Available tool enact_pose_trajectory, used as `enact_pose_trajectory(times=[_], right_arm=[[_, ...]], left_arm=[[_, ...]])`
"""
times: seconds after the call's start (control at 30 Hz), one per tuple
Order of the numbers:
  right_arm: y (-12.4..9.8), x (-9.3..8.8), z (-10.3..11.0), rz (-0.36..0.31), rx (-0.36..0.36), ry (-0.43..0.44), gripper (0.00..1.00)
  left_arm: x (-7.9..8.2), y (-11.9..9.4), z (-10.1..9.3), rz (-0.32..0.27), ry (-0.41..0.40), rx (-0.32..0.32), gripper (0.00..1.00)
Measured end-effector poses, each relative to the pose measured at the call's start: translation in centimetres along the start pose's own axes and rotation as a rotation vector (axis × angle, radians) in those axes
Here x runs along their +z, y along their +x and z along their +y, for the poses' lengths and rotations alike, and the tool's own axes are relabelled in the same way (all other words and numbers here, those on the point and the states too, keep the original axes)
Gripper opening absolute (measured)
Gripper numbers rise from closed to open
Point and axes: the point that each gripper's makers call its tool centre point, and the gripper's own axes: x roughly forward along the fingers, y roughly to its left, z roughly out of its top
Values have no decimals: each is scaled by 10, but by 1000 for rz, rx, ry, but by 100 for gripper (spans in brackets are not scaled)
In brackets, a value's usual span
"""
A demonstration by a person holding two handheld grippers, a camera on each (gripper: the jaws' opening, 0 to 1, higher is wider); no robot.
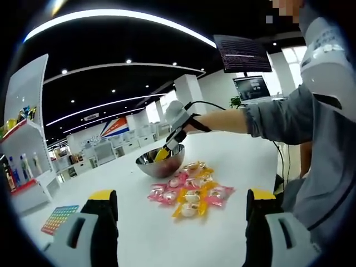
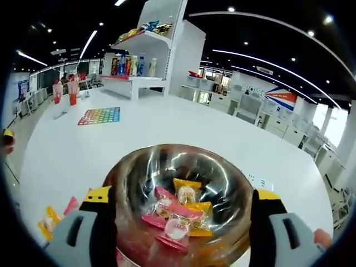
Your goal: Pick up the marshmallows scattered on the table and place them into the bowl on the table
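Right tongs (image 2: 178, 222) are hovering spread and empty directly over the bowl (image 2: 222, 167), where several wrapped marshmallows (image 2: 178, 219) are lying between the tips. Left tongs (image 1: 181, 222) are waiting released, well short of the scattered pile (image 1: 192, 192) sitting just beside the bowl (image 1: 160, 161). Bare worktop (image 1: 239, 150) is lying open on all sides; the far edge is lying well beyond.

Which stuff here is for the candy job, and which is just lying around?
For the job:
- marshmallows on the table
- marshmallows in the bowl
- bowl
- right gripper
- left gripper

Just lying about:
- colourful grid sheet
- shelf of bottles
- monitor
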Motion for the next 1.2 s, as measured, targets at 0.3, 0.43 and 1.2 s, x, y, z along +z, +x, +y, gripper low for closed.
enact_pose_trajectory(times=[0.3,0.43,1.2], right_arm=[[-31,15,-6,-84,-38,-31,97],[-55,24,-5,-136,-39,-30,97],[-233,34,68,-431,20,-65,92]], left_arm=[[4,0,0,-12,-5,-1,95],[3,1,-2,-5,0,-5,95],[11,19,-11,-18,10,-54,95]])
